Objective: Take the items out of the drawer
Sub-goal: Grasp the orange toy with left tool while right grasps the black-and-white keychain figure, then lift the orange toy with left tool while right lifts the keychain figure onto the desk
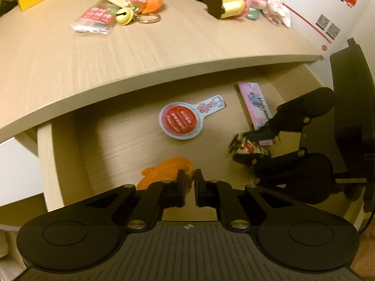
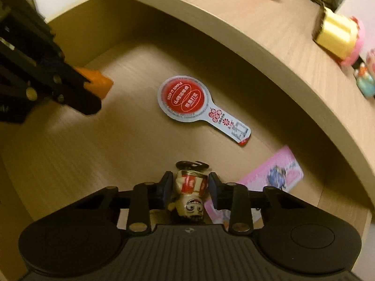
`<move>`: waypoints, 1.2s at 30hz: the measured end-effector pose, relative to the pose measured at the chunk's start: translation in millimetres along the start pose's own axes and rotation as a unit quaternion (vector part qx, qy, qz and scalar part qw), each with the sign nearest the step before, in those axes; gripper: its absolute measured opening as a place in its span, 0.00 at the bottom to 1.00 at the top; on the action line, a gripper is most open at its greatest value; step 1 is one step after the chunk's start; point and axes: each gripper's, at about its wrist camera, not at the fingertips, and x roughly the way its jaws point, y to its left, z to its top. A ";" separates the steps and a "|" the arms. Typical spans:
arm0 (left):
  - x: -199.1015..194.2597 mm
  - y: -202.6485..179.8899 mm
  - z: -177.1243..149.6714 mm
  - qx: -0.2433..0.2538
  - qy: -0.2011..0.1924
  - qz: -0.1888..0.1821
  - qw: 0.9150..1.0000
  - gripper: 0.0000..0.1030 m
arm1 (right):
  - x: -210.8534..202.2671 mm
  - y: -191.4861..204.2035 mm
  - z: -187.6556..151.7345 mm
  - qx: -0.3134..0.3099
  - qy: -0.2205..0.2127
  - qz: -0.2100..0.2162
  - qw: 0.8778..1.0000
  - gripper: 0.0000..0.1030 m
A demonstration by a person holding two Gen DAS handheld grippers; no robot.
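Note:
The drawer (image 1: 112, 145) under the desk is pulled out. My left gripper (image 1: 189, 180) is shut on an orange plastic toy (image 1: 166, 171) near the drawer's front. From the right wrist view that toy (image 2: 98, 83) pokes out past the left gripper's tips (image 2: 93, 96). My right gripper (image 2: 190, 183) is shut on a small red-and-white figurine (image 2: 192, 207), held upside down with its painted face toward the camera. The left wrist view shows the right gripper (image 1: 242, 147) and the figurine (image 1: 246, 148) at the drawer's right side.
On the drawer floor lie a round red-lidded packet with a tab (image 2: 185, 97) and a pink card (image 2: 274, 171). The desk top (image 1: 117, 53) overhangs the drawer and carries toys, a bell keyring (image 1: 124, 16) and a yellow toy (image 1: 230, 3). A black chair (image 1: 351, 93) stands right.

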 end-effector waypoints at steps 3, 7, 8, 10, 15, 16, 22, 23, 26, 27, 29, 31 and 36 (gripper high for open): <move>2.3 -3.0 -0.2 0.005 0.003 -0.009 1.000 0.09 | -6.9 0.1 -3.8 0.004 0.002 0.002 1.000 0.28; 4.5 -10.0 -1.4 0.017 0.010 -0.016 1.000 0.09 | -23.3 -0.5 -10.6 0.022 -0.007 0.006 1.000 0.28; 4.4 -11.4 -1.8 0.019 0.010 -0.018 1.000 0.09 | -26.7 -0.4 -11.0 0.028 -0.009 0.008 1.000 0.28; 3.7 -13.7 -2.0 0.023 0.011 -0.022 0.999 0.09 | -33.6 -3.0 -12.8 0.038 -0.014 0.009 0.999 0.28; -8.1 -16.3 2.5 0.026 -0.003 -0.036 0.999 0.09 | -52.9 -16.9 -15.5 0.073 -0.031 0.006 0.997 0.27; -16.9 -17.2 6.5 0.027 -0.014 -0.044 0.999 0.09 | -60.3 -21.9 -14.5 0.084 -0.040 0.005 0.996 0.27; -100.8 -14.6 64.7 0.051 -0.161 -0.051 0.984 0.09 | -138.4 -74.0 11.1 0.162 -0.160 -0.020 0.974 0.27; -111.6 -9.9 76.0 0.049 -0.186 -0.043 0.980 0.09 | -152.4 -81.5 17.0 0.167 -0.184 -0.032 0.968 0.27; -126.6 8.3 105.7 0.037 -0.234 -0.008 0.972 0.09 | -186.4 -102.0 37.4 0.181 -0.249 -0.071 0.949 0.27; -125.6 14.4 112.2 0.029 -0.239 0.005 0.971 0.09 | -191.8 -106.4 43.5 0.183 -0.264 -0.078 0.944 0.27; -117.7 26.1 121.9 0.013 -0.240 0.013 0.971 0.09 | -192.2 -109.9 56.8 0.177 -0.280 -0.096 0.939 0.27; -103.3 32.1 127.4 0.010 -0.233 0.024 0.972 0.09 | -180.5 -110.4 70.1 0.170 -0.279 -0.106 0.939 0.27; -72.1 47.3 129.3 -0.012 -0.214 0.053 0.975 0.09 | -150.6 -103.9 91.7 0.173 -0.257 -0.087 0.947 0.27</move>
